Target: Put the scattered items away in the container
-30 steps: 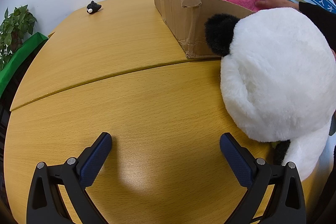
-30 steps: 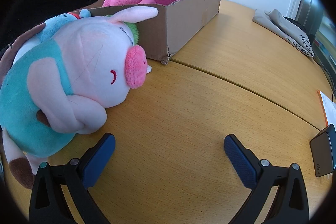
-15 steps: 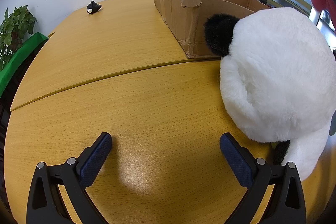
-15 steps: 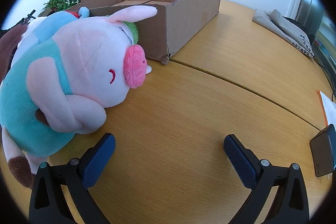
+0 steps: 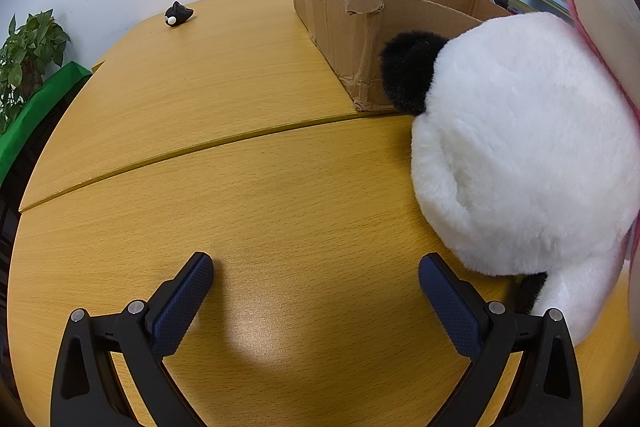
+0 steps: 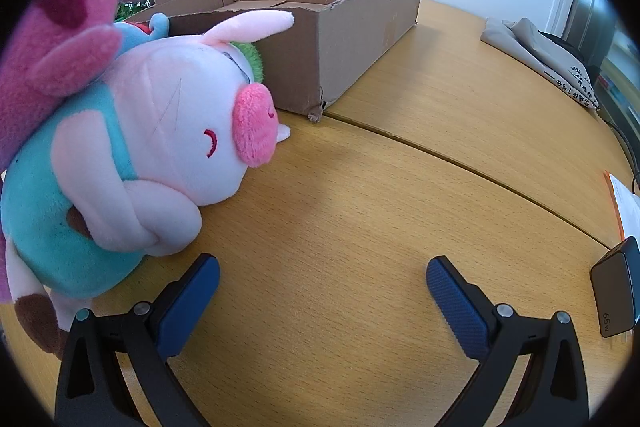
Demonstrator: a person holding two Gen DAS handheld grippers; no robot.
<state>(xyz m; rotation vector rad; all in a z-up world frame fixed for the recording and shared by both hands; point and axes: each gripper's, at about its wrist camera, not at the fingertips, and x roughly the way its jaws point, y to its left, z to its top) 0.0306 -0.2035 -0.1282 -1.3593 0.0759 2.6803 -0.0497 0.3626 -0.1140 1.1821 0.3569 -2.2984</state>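
Left claw (image 5: 316, 277): jaws spread wide, nothing between the blue pads, poised low over the wooden worktop (image 5: 240, 187). Just beside the right-hand pad lies a white plush with a black ear (image 5: 520, 163), resting on the worktop; its black ear sits against the near corner of the cardboard box (image 5: 360, 27). A pink-edged plush part shows at the far right edge of this view, partly cut off. The box stands on the far half of the worktop, past the seam between the two panels. Well apart from it, near the far edge, lies a small black object with a white tip (image 5: 178, 14). A potted plant (image 5: 28, 55) stands off the worktop to the left.

Right claw (image 6: 323, 279): jaws likewise spread wide, holding nothing, over the same worktop (image 6: 360, 207). Near the left-hand pad lies a pink pig plush in a teal outfit (image 6: 160, 131), on its side, snout pointing right. A magenta plush (image 6: 72, 11) is in the upper left, above the pig; whether it touches the pig cannot be told. The cardboard box (image 6: 332, 43) stands behind the pig, open-topped; the visible part of its inside shows only bare cardboard. A folded grey cloth (image 6: 532, 47) lies on the far right; a dark power adapter (image 6: 614, 293) sits at the right edge.
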